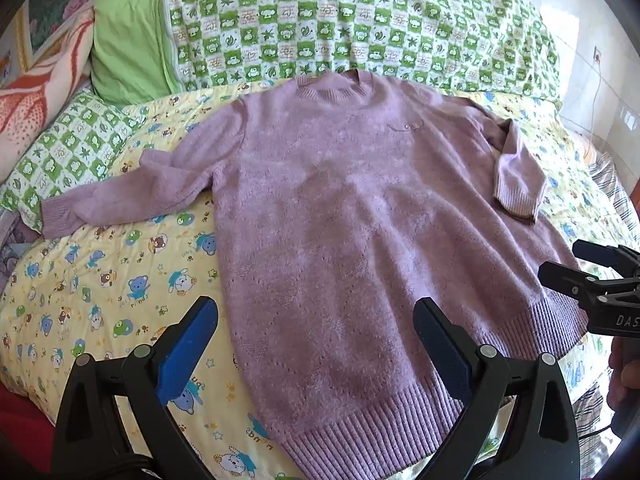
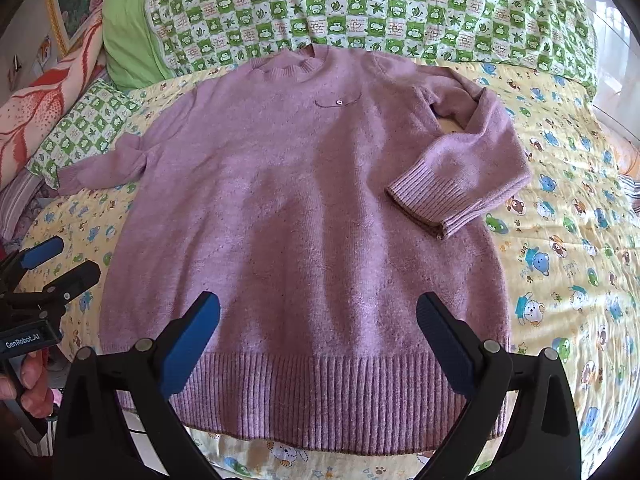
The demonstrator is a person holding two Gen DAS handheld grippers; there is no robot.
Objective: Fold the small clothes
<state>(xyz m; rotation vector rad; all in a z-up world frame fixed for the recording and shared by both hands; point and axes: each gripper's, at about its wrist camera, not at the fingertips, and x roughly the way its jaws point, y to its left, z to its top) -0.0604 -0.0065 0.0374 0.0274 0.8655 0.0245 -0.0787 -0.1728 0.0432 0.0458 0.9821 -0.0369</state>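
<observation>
On the bed, one lilac knitted sweater (image 1: 340, 216) lies flat, front up, neck toward the far side, ribbed hem nearest the cameras. It rests on one yellow quilt (image 1: 100, 280) printed with cartoon bears. One green-and-white checked blanket (image 1: 360, 20) is bunched behind the neckline, and one checked pillow (image 1: 68, 152) sits at the left. Two sleeves: the left-hand sleeve (image 1: 120, 196) stretches out sideways, its cuff reaching the pillow; the right-hand sleeve (image 2: 460, 168) is bent back so its cuff lies on the sweater's body. Two grippers. Left gripper (image 1: 316, 344) hovers over the hem's left part, jaws spread wide, nothing between the blue pads. Right gripper (image 2: 320, 344) hovers above the middle of the hem, jaws equally wide, holding nothing. Neither visibly touches the knit.
</observation>
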